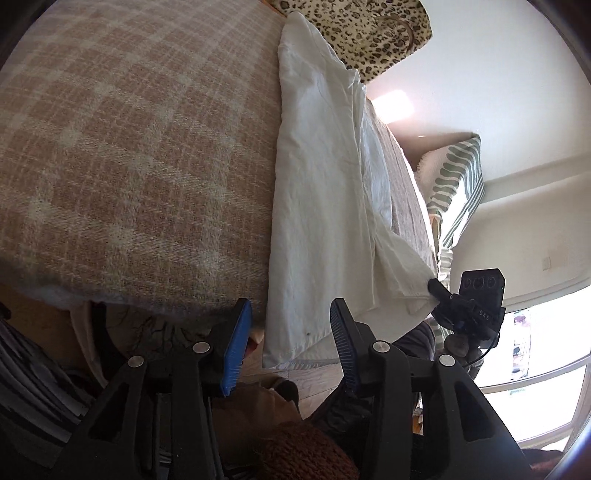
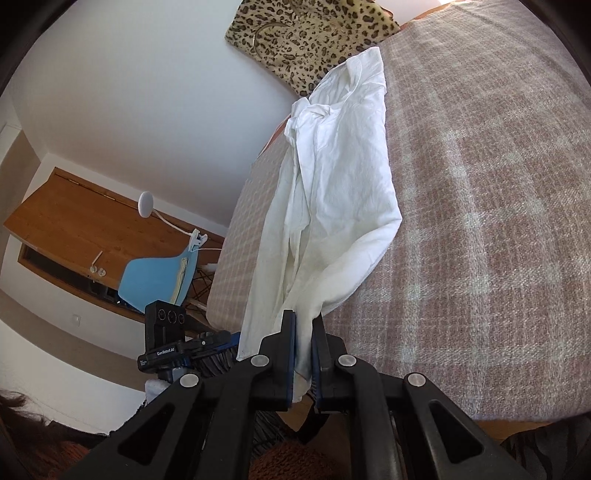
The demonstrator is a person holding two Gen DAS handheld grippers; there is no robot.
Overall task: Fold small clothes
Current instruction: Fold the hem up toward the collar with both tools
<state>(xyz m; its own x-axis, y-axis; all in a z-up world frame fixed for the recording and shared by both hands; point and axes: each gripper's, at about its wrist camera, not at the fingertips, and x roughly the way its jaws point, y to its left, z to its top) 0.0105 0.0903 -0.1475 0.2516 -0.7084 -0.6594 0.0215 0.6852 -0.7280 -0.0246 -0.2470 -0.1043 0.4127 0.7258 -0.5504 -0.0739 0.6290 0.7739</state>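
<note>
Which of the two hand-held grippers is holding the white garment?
The right hand-held gripper: its jaws are shut on a corner of the white garment. The left hand-held gripper is open, holding nothing.

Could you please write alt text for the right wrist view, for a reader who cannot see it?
The right claw is shut on a corner of a white garment that lies on a pink plaid blanket. A leopard-print pillow sits beyond, and the left claw is at lower left.
</note>
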